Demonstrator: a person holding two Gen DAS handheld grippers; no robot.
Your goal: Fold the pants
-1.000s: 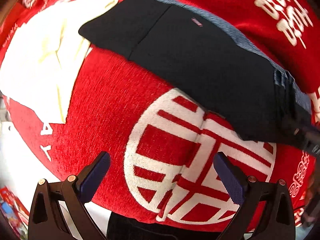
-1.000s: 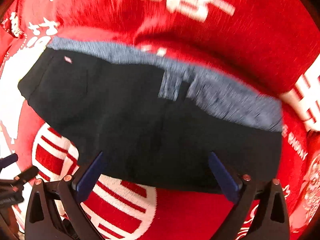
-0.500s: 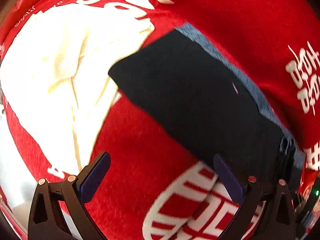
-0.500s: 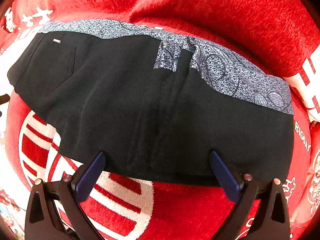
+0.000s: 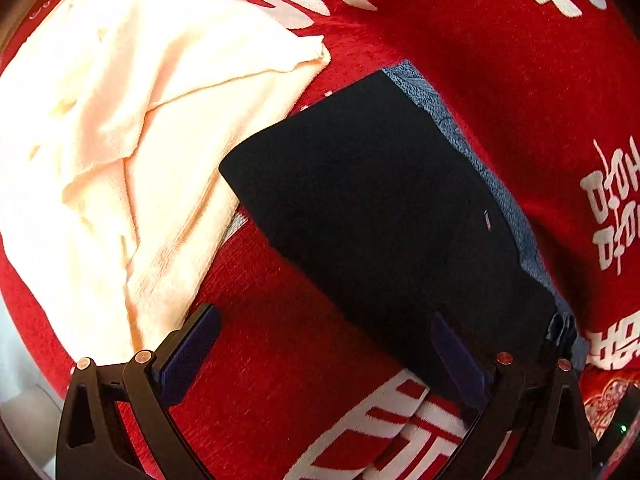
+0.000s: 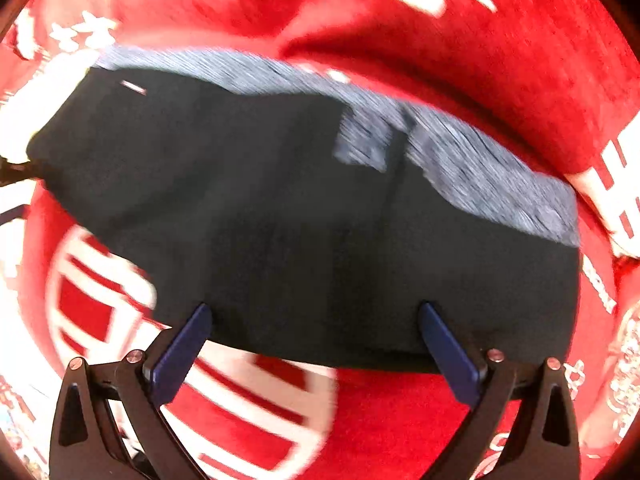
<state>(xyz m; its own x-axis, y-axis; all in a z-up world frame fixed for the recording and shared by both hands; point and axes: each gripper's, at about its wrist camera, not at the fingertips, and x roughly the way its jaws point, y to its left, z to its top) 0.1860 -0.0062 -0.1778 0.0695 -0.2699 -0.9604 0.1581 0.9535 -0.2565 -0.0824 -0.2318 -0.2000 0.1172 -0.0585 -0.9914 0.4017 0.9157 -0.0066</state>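
The black pants (image 5: 384,216) lie folded flat on the red blanket (image 5: 500,52), with a grey patterned waistband (image 5: 504,204) along their far edge. In the right wrist view the pants (image 6: 304,216) fill the middle, with the waistband (image 6: 480,168) at the back. My left gripper (image 5: 326,344) is open and empty, over the blanket by the pants' near left edge. My right gripper (image 6: 316,340) is open and empty, its fingertips at the pants' near edge. The right view is blurred.
A cream towel (image 5: 120,128) lies crumpled on the blanket left of the pants, touching their corner. The red blanket (image 6: 480,40) carries large white printed characters and rises in a fold behind the pants.
The left gripper has moved left and closer to the pants' left end, bringing the cream towel into fuller view. The right gripper stays at the pants' near edge, now in motion. Both stay open.
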